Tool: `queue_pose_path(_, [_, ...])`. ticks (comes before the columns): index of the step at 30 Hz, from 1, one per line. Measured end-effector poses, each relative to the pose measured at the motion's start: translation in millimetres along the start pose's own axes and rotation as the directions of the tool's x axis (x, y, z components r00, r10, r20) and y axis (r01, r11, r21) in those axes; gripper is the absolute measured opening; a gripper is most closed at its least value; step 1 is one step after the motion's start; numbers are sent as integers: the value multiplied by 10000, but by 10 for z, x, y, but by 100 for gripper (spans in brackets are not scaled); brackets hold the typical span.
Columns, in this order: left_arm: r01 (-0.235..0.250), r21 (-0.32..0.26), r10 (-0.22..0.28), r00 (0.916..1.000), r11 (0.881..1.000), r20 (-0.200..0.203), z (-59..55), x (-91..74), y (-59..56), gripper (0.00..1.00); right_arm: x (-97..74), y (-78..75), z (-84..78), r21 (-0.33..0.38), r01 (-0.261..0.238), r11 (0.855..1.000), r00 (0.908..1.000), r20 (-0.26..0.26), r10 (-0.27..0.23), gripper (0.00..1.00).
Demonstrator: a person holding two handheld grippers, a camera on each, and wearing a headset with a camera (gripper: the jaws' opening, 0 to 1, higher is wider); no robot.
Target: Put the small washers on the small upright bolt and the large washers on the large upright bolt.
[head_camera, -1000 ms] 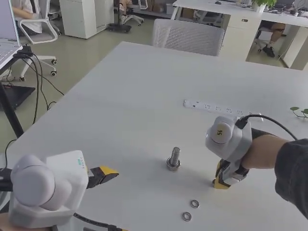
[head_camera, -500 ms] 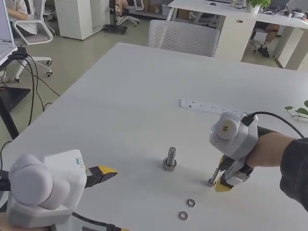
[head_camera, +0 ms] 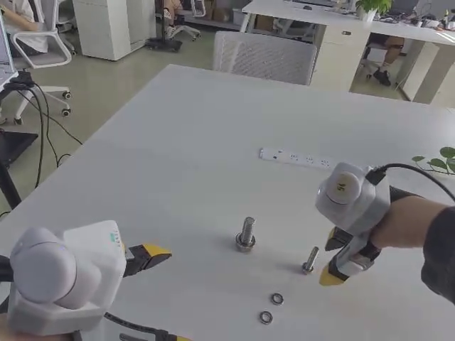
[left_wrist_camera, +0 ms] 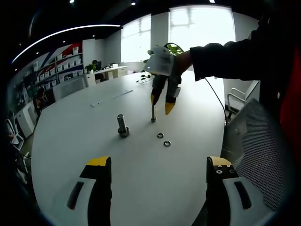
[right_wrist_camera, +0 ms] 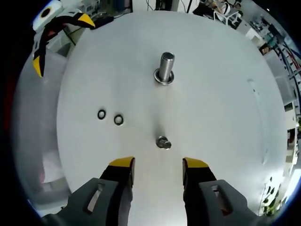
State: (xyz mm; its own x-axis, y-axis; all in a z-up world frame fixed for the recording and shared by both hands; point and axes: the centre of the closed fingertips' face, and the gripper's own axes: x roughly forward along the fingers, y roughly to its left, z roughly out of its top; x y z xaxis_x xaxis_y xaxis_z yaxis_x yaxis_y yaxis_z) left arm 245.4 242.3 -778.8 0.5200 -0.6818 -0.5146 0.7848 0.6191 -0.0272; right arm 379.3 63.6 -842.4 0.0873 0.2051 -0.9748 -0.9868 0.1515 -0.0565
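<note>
Right gripper: we are holding the right gripper [head_camera: 330, 259] [right_wrist_camera: 158, 165] over the white table [head_camera: 178, 142], jaws parted, gripping nothing.
Left gripper: we are hovering the left gripper [left_wrist_camera: 159, 162] near the table's front edge, jaws spread wide, nothing between them.
Small bolt: the small bolt [head_camera: 311, 259] [right_wrist_camera: 163, 142] is standing upright just ahead of the right jaws, untouched.
Large bolt: the large bolt [head_camera: 246, 233] [right_wrist_camera: 165, 67] is standing upright farther on.
Washers: two washers [head_camera: 276, 299] [right_wrist_camera: 118, 119] are lying flat together, on neither bolt.
Beyond: a power strip [head_camera: 295, 158] is lying past the bolts.
</note>
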Motion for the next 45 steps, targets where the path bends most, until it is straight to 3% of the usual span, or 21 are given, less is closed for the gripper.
queue_pose_path(11, [88, 120, -89, 10000, 9999, 39, 38, 21, -32, 83, -76, 129, -184, 223, 100, 9997, 9999, -53, -99, 42])
queue_pose_path(22, [209, 252, -210, 9998, 9995, 51, 82, 38, -50, 83, -127, 307, -245, 443, 50, 9990, 10000, 65, -53, 41])
queue_pose_path(34, [311, 340, -314, 9995, 9989, 90, 104, 40, -84, 83, -115, 563, -45, 245, -228, 9994, 9988, 438, 217, 40])
queue_pose_path(45, [263, 333, -267, 9996, 9991, 115, 93, 5, -102, 82, -22, 671, 237, -421, -475, 9980, 9970, 591, 499, 35])
